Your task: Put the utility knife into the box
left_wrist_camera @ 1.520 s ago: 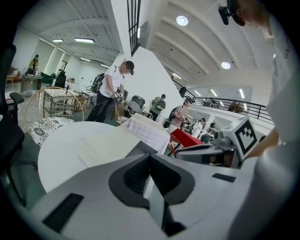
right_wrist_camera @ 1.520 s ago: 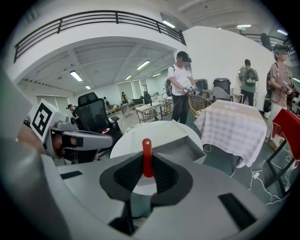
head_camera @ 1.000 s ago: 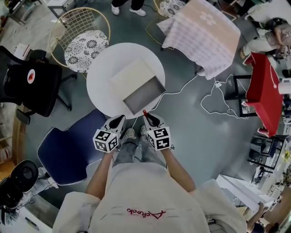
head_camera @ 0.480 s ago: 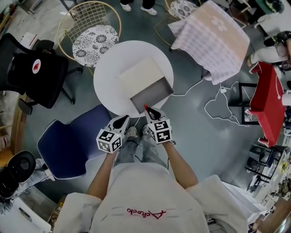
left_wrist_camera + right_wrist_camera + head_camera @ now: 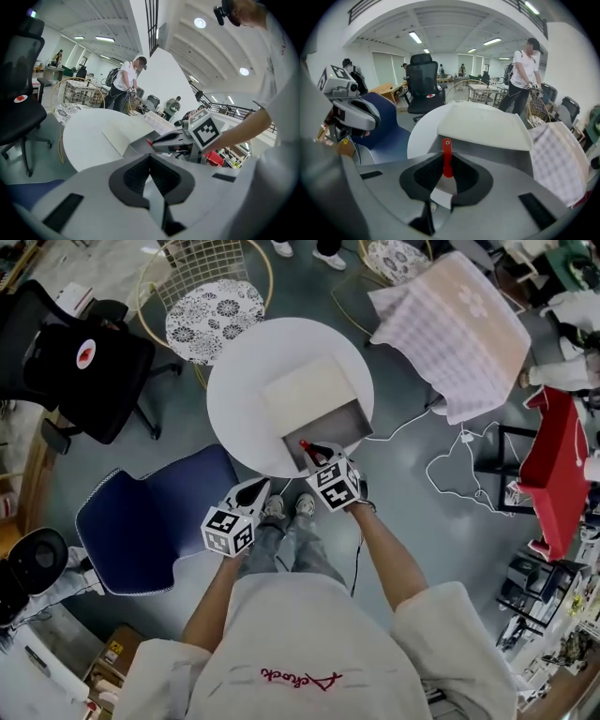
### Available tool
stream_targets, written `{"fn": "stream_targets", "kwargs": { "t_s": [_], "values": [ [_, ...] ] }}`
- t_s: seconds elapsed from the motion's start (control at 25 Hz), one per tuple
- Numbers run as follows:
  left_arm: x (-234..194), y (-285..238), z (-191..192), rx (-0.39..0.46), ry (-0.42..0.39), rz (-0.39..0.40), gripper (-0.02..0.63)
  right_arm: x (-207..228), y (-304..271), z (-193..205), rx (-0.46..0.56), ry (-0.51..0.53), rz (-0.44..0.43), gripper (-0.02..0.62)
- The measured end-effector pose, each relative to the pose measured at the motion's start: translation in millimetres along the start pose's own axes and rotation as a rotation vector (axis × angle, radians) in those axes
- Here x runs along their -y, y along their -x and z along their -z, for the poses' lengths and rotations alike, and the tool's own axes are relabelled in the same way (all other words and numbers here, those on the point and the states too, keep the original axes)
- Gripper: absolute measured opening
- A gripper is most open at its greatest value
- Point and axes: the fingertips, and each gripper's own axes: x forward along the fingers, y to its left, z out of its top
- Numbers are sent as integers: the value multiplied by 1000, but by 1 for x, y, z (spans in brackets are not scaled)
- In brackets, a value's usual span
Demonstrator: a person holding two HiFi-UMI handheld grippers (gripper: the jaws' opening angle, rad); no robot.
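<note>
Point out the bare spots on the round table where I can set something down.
Bare: the left crescent of the table, between the box lid and the rim; also the grey floor of the box toward its right wall. Crowded: the box's near-left corner, where the right gripper holds the red utility knife.

Red utility knife point(image 5: 447, 157), white table point(image 5: 234, 399), grey box point(image 5: 337, 418) with cream lid point(image 5: 305, 390), navy chair point(image 5: 150, 521), checked cloth point(image 5: 459, 324)

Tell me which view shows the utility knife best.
Right gripper view: the red utility knife stands close and sharp between the right gripper's fingers, facing the open box. Head view shows only a small red tip; left gripper view, a red sliver.
</note>
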Motion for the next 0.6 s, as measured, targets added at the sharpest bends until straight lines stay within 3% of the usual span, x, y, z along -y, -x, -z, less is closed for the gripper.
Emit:
{"fn": "stream_targets", "kwargs": {
  "t_s": [0.24,0.6],
  "values": [
    [-4,7,0,23,21,-23,11,-3,-19,7,-135,249,-65,64],
    [-12,16,1,45,51,-51,11,-9,-37,14,-256,604,-157,64]
  ]
}}
